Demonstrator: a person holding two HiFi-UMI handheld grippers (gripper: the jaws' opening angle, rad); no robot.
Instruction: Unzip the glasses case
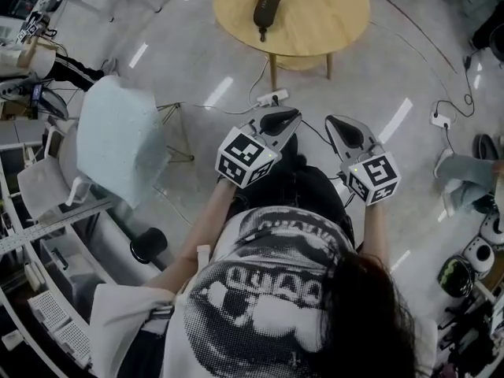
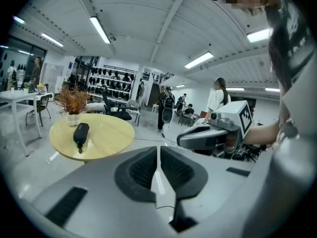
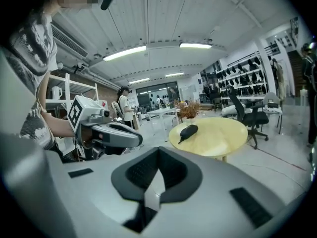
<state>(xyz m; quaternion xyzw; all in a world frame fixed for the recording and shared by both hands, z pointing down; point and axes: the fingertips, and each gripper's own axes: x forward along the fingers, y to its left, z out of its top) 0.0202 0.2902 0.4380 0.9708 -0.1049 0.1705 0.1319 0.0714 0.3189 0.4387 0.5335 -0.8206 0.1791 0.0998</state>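
Head view: left tongs (image 1: 285, 116) and right tongs (image 1: 335, 123), both pressed shut on nothing, held side by side over the floor (image 1: 205, 61), well apart from the round desk (image 1: 331, 14) where the dark glasses case (image 1: 266, 8) lies. Whether it is zipped cannot be read from here, so this fits either the approach or the pull-back; 2 empty pairs settle neither.

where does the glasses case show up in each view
Head view: glasses case at top centre, on the round wooden table.
Left gripper view: left of centre, on that table.
Right gripper view: right of centre, on it.
Shared landmark: the round wooden table under the case.
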